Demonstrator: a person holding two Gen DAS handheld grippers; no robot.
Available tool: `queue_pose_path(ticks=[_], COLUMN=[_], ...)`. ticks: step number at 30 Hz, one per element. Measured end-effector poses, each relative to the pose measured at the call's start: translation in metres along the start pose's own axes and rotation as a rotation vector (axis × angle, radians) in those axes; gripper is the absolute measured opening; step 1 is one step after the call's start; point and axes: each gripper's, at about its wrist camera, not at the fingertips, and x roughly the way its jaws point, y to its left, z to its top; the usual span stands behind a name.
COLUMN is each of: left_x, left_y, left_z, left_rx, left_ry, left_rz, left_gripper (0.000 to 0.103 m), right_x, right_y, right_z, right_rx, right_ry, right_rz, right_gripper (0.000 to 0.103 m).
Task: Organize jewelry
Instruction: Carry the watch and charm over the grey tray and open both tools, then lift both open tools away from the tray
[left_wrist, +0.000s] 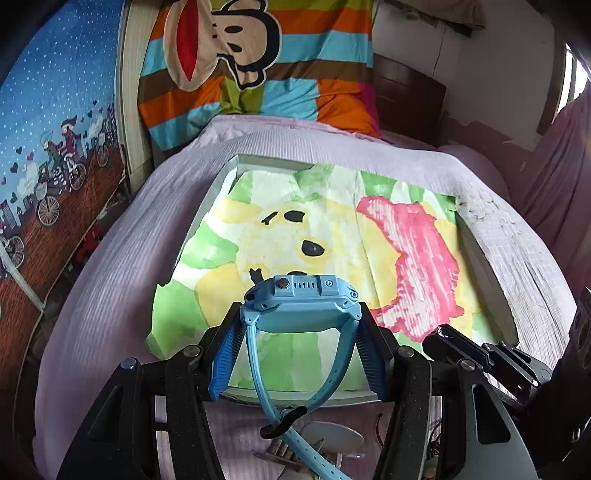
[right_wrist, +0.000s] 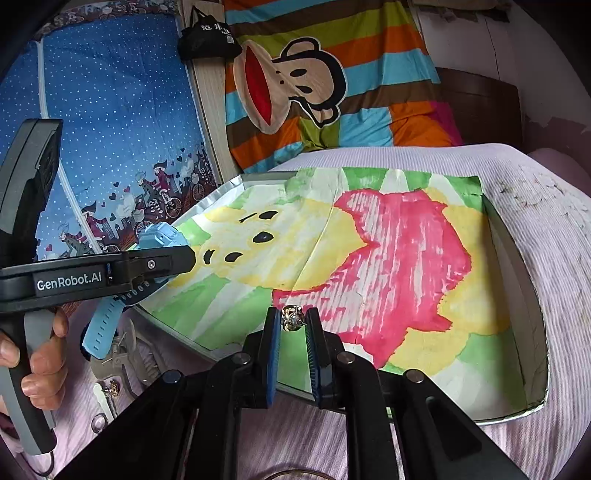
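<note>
My left gripper (left_wrist: 300, 314) is shut on a light-blue smartwatch (left_wrist: 301, 299), holding its case above the near-left part of a shallow tray (left_wrist: 225, 181) lined with a painted paper. The strap hangs down toward me. The watch (right_wrist: 160, 236) and the left gripper (right_wrist: 181, 258) also show in the right wrist view, over the tray's left edge. My right gripper (right_wrist: 293, 321) is shut on a small gold, sparkly ornament (right_wrist: 292, 318), an earring or ring, above the near edge of the tray (right_wrist: 532, 317).
The tray lies on a pale lilac ribbed bed cover (right_wrist: 546, 236). Small metal pieces and a ring (right_wrist: 107, 387) lie on the cover near me, left of the tray. A striped monkey pillow (left_wrist: 255, 62) is at the bed's head, a blue curtain (right_wrist: 110, 129) at left.
</note>
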Motion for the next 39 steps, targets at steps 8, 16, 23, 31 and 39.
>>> queue_pose_path(ticks=[8,16,23,31,39], left_x=[0.023,0.019,-0.014,-0.071,-0.133], left_y=[0.009,-0.001,0.007,0.018,0.017], left_z=[0.000,-0.008,-0.016,-0.034,-0.072], left_rx=[-0.046,0.009,-0.039,-0.094,-0.057], left_ry=[0.080,0.035,-0.091,-0.261,-0.447], left_rz=[0.044,0.049,0.012,-0.015,0.041], left_gripper=[0.053,0.054,0.070,0.087,0.100], right_x=[0.000,-0.012,-0.047,-0.105,-0.136], right_y=[-0.003,-0.004,-0.002,0.008,0.029], right_z=[-0.004,-0.005,-0.012,-0.022,-0.041], right_rx=[0.012,0.017,0.047,0.056,-0.010], right_ry=[0.012,-0.039,-0.163,-0.340,-0.404], right_rz=[0.006,-0.017,-0.071,-0.120,-0.150], right_gripper=[0.013,0.040,0.066,0.103,0.103])
